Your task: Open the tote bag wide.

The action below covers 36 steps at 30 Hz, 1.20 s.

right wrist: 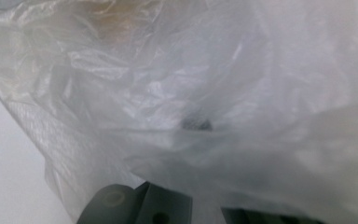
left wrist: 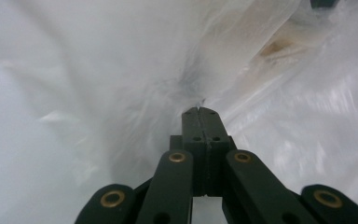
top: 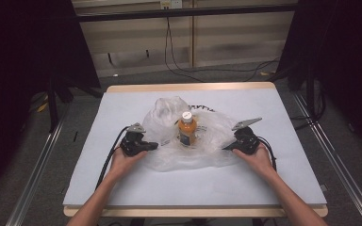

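At the left of the high view my left gripper (top: 152,145) is pinched shut on the left edge of the clear plastic bag (top: 167,157); in the left gripper view its black jaws meet flat against each other with thin film gathered at their tips. The bag is crinkled, glossy and translucent, spread in soft folds over the pale grey desk (top: 264,188). In the middle of the frame an orange juice bottle (top: 187,130) with a white cap stands upright inside the bag, its long axis vertical, about midway between my two hands. At the right my right gripper (top: 226,148) is draped in film in its own view, so I judge it clamped on the bag's right edge.
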{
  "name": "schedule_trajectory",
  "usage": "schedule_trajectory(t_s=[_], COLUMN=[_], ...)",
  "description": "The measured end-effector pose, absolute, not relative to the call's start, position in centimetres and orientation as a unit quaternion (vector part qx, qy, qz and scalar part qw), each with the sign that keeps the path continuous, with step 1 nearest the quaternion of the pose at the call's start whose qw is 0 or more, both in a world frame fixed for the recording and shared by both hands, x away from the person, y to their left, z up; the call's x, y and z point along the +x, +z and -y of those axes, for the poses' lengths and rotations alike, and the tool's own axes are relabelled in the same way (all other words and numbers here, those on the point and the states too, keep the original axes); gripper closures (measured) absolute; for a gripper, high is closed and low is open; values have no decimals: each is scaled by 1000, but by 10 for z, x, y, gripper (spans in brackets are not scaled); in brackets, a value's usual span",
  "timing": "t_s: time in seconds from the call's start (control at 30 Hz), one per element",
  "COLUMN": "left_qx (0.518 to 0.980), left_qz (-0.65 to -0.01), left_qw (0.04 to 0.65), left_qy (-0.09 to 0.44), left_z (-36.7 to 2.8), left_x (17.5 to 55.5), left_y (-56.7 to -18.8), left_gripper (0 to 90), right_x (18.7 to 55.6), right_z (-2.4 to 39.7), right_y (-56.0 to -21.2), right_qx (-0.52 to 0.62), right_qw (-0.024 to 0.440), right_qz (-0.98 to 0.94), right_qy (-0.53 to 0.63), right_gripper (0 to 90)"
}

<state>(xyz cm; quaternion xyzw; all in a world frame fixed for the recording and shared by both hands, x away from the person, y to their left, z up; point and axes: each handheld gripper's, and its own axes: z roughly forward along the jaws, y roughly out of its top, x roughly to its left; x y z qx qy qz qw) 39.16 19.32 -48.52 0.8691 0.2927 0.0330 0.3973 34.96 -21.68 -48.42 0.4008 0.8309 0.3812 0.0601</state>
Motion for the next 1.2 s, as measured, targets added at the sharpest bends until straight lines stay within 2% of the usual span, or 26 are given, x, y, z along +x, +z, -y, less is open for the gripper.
schedule_trajectory(t_s=[0.13,0.43,0.67,0.97,1.2], left_qx=[858,853,845,835,829], left_qz=[-304,-300,-276,-246,-233], left_qw=[414,427,456,491,507], left_qy=[26,23,29,31,40], left_z=[-205,-203,-197,-183,-166], left_x=[389,383,370,362,374], left_y=[-488,-486,-466,-442,-420], left_gripper=[900,900,900,900,900], right_x=[345,337,319,295,290], right_z=[223,219,214,230,241], right_y=[-484,-478,-462,-434,-413], right_qx=[404,392,371,366,365], right_qw=[66,63,61,81,100], right_qz=[-831,-821,-815,-792,-785], right_qy=[378,410,441,481,490], right_gripper=[900,900,900,900,900])
